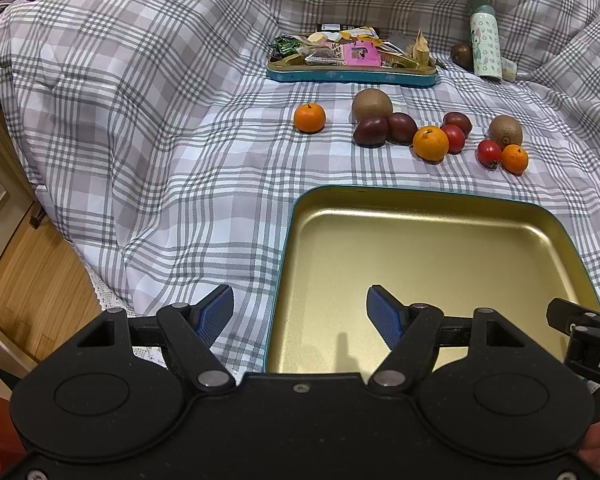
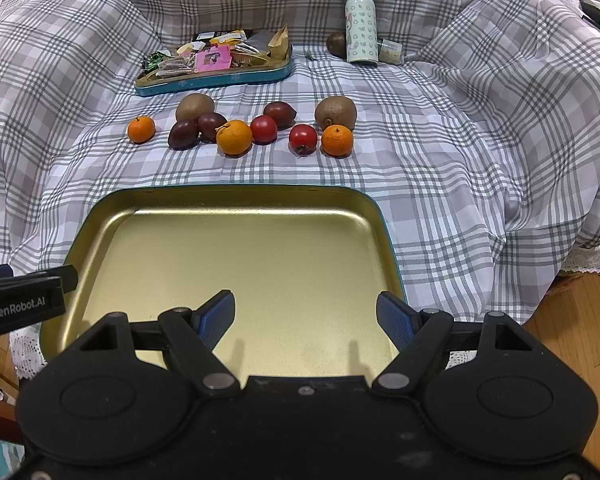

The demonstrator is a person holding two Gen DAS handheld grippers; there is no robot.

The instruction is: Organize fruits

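- Your left gripper (image 1: 300, 312) has its blue fingers (image 1: 216, 312) spread wide with nothing between them, hanging over the near left corner of the gold tray (image 1: 420, 200).
- Same deal on your right gripper (image 2: 306, 316): fingers (image 2: 218, 314) wide apart, holding nothing, parked over the tray's near edge.
- The tray is bare inside, just shiny gold metal with a teal outer rim, sitting on the plaid cloth (image 2: 460, 160) right in front of you. So I'd say the job hasn't really started: zero fruit in, all of it still to go.
- The fruit is strung out in a loose row at about 12 o'clock from the tray in the right wrist view, well clear of its far rim.
- From 11 toward 1 o'clock you've got: a small orange (image 2: 141, 129) off on its own, a kiwi (image 2: 195, 107) with two dark plums (image 2: 183, 134) touching in front of it, a bigger orange (image 2: 234, 137), a red tomato (image 2: 263, 129), another plum (image 2: 280, 114) behind that, a second tomato (image 2: 303, 139), a third orange (image 2: 337, 140) and a second kiwi (image 2: 336, 113).
- Everything looks whole, round and likely to roll, and several pieces touch.
- Further back at 12 o'clock there's a snack tin (image 2: 216, 80) full of wrappers and a patterned bottle (image 2: 361, 26), with one more brown fruit (image 2: 336, 44) next to it.
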